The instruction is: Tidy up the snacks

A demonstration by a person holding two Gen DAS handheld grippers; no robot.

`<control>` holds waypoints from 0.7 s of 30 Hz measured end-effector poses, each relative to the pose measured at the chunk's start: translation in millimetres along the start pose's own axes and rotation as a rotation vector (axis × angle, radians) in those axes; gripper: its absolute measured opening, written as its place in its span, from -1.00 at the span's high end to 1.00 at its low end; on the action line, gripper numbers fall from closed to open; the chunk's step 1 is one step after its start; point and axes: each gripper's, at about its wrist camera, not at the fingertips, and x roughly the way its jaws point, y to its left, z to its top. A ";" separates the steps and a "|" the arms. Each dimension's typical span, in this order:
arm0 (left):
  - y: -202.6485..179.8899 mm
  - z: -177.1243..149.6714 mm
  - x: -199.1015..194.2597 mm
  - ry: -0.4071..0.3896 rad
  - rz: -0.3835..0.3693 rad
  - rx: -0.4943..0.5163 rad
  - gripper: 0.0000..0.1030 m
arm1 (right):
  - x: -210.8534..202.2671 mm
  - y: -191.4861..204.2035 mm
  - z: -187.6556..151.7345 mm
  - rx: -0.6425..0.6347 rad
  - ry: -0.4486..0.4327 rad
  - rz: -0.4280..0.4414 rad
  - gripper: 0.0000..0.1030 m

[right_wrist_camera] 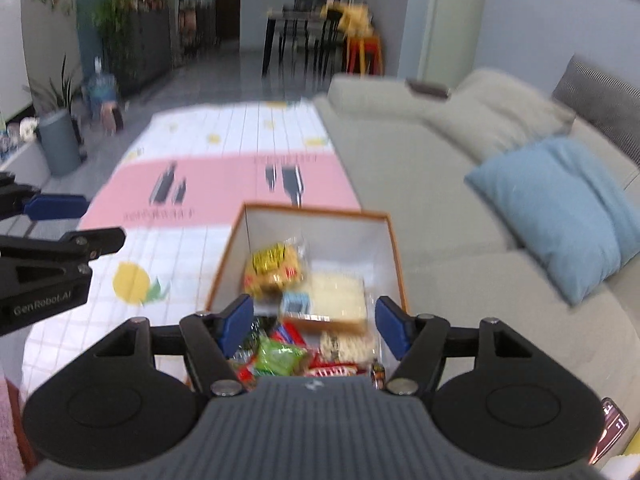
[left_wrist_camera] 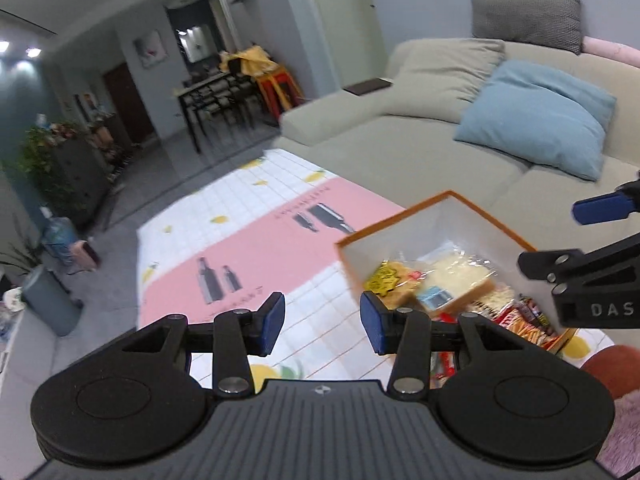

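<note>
Both grippers, left gripper point(left_wrist_camera: 322, 322) and right gripper point(right_wrist_camera: 316, 326), hung half open and empty above the box point(right_wrist_camera: 394, 248) on the surface point(left_wrist_camera: 240, 232). Snacks point(right_wrist_camera: 280, 358) filled it: light, crinkly, slippery packets, probably best pinched by a sealed edge.

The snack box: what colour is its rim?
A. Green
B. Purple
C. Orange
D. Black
C: the snack box has an orange edge running round its white inside walls, seen in both wrist views, with wrapped snacks piled in it.
</note>
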 end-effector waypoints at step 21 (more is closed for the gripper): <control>-3.0 -86.5 -12.5 -0.013 0.005 -0.097 -0.42 | -32.2 57.1 -102.8 0.006 -0.244 -0.096 -0.63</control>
